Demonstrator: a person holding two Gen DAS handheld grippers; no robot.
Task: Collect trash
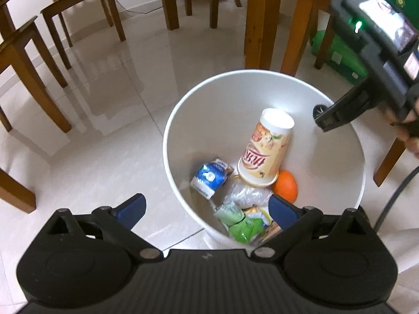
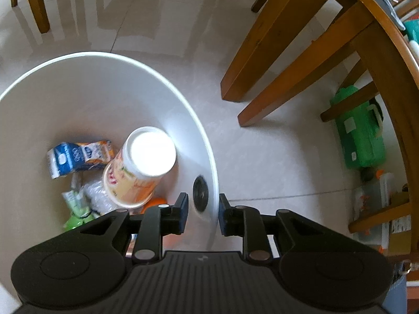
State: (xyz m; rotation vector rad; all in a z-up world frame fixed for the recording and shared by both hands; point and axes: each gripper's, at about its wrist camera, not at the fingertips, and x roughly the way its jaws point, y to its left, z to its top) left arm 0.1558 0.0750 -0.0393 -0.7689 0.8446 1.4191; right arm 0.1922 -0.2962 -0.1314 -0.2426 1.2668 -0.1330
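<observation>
Your left hand-held gripper [image 1: 207, 210] hangs above the near rim of the white bin [image 1: 183, 120], tilted down into it, its blue-padded fingers [image 1: 129, 210] spread wide apart with nothing between them. Your right hand-held gripper [image 2: 203, 216] straddles the bin's right-hand wall, one finger inside and one outside, parted with a gap to the wall on either side; a small dark round disc [image 2: 200, 191], blurred, sits just ahead of it against the inner wall.

Down in the round, smooth plastic bin, a glossy printed paper cup [image 1: 264, 147] lies upside down and tilted, its long axis running from its open mouth on the pile up to its flat white base. Touching its mouth is a smooth orange fruit [image 1: 285, 184]. A crushed blue-and-white carton [image 1: 210, 176] lies on its side left of the cup, with crinkled clear plastic [image 1: 246, 193] and green wrappers [image 1: 241, 229] nearer you.

Beyond stand wooden chair legs [image 1: 256, 21] on glossy pale floor tiles [image 1: 104, 104].
</observation>
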